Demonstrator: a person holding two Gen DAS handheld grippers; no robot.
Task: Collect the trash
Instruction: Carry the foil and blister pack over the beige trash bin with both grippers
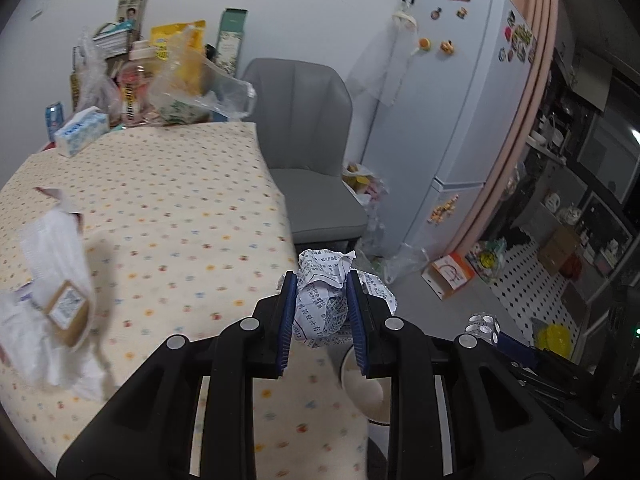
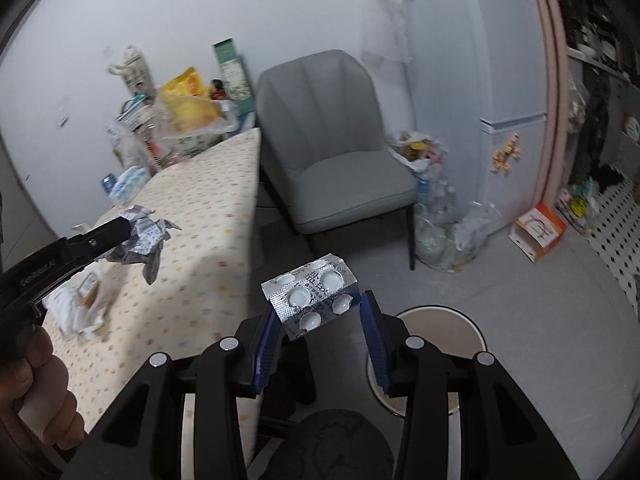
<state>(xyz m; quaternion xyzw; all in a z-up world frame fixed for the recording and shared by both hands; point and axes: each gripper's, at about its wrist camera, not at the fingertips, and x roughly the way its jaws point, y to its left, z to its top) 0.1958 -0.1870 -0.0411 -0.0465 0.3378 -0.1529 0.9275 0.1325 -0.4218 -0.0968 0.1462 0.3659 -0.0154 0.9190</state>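
My left gripper [image 1: 322, 280] is shut on a crumpled ball of printed paper [image 1: 320, 304], held just past the corner of the dotted tablecloth [image 1: 180, 200]. In the right wrist view this gripper [image 2: 128, 226] comes in from the left with the paper [image 2: 146, 240] over the table, a hand [image 2: 40, 392] on its grip. My right gripper [image 2: 320, 304] is shut on a silver blister pack [image 2: 312, 296], above the floor beside the table. A round white bin [image 2: 476, 328] stands on the floor below the right gripper, partly hidden by its fingers. The bin [image 1: 362, 388] and blister pack [image 1: 482, 326] also show in the left view.
White tissue and a small brown box [image 1: 66, 308] lie on the table's left side. Bags, boxes and a tissue pack [image 1: 82, 130] crowd its far end. A grey chair [image 2: 336, 168] stands beyond the table, with plastic bags of bottles [image 2: 440, 236], a fridge [image 1: 452, 100] and an orange box [image 2: 538, 232] nearby.
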